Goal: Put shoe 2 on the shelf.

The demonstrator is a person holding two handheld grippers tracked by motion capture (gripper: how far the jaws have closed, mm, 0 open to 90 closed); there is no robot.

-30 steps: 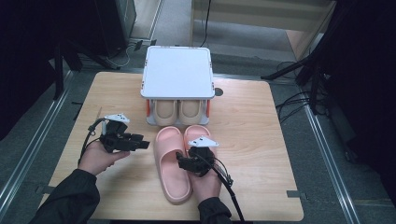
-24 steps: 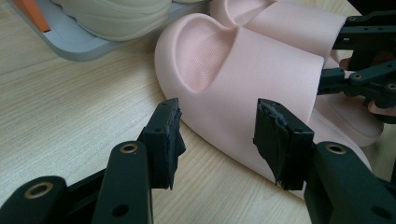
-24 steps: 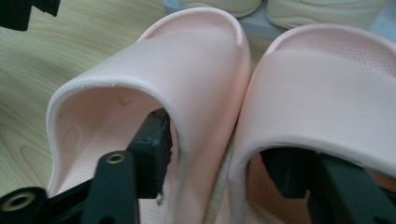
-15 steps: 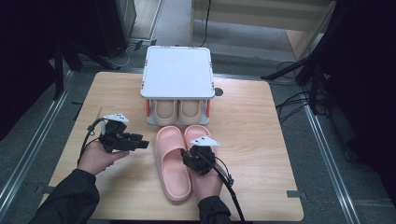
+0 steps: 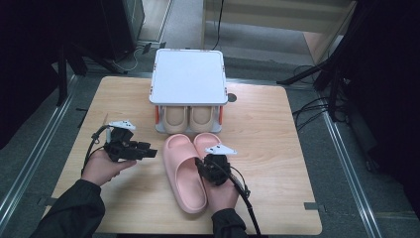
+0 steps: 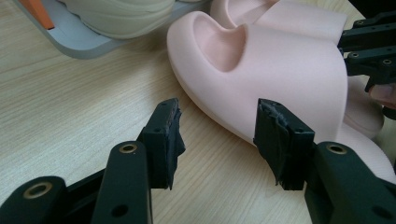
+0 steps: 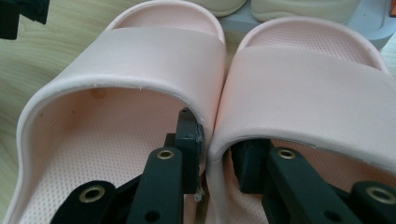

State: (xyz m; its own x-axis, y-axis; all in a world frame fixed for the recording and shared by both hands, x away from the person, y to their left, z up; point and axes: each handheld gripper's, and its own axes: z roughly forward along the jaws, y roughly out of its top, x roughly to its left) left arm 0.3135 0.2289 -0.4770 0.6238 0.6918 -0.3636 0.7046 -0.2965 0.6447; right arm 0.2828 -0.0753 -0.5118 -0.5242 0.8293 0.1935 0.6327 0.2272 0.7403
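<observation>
A: Where does the right gripper (image 7: 212,154) stand?

B: Its black jaws straddle the touching inner walls of the pair of pink foam slide slippers (image 7: 140,70), one jaw inside each shoe just under the straps, pinching both walls together. In the high view the right gripper (image 5: 214,166) sits over the near half of the right slipper, mid-table.

A: And the left gripper (image 6: 219,135)?

B: Jaws spread wide, holding nothing, hovering just left of the left slipper's outer side. The high view puts the left gripper (image 5: 130,148) on the left of the pale wooden table (image 5: 277,148), pointing right toward the slippers (image 5: 183,173).

A: What lies beyond?

B: At the far end of the slippers stands a small white two-tier shoe rack with orange posts (image 5: 188,82), its lower shelf already holding a pair of beige slippers (image 5: 189,118). The top is bare.

A: So which step is this?

B: It looks like the grasp before the carry. The next move likely calls for lifting the pink pair together, keeping the pinch firm so neither shoe slips, then setting them on the rack's top, the left gripper steadying if needed.
</observation>
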